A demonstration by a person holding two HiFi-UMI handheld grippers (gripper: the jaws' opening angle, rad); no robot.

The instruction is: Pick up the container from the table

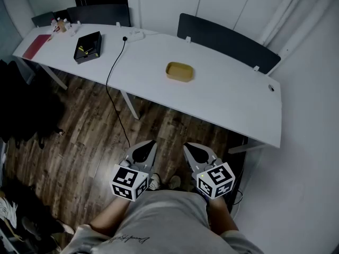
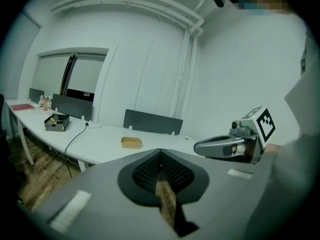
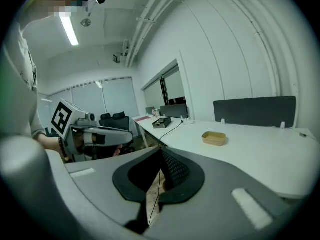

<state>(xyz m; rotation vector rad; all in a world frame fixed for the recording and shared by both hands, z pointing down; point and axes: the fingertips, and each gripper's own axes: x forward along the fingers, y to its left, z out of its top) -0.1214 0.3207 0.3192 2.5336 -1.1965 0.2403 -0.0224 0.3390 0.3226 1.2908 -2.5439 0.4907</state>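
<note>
A shallow tan container sits alone on the middle of the white table. It also shows small and far off in the left gripper view and the right gripper view. My left gripper and right gripper hang side by side close to my body, above the wooden floor and well short of the table's near edge. Both point toward the table. The left gripper has its jaws together with nothing in them. The right gripper is shut and empty too.
A black box, a red folder and small bottles lie at the table's far left. A black cable runs from the tabletop down to the floor. A dark panel stands behind the table, a white wall to the right.
</note>
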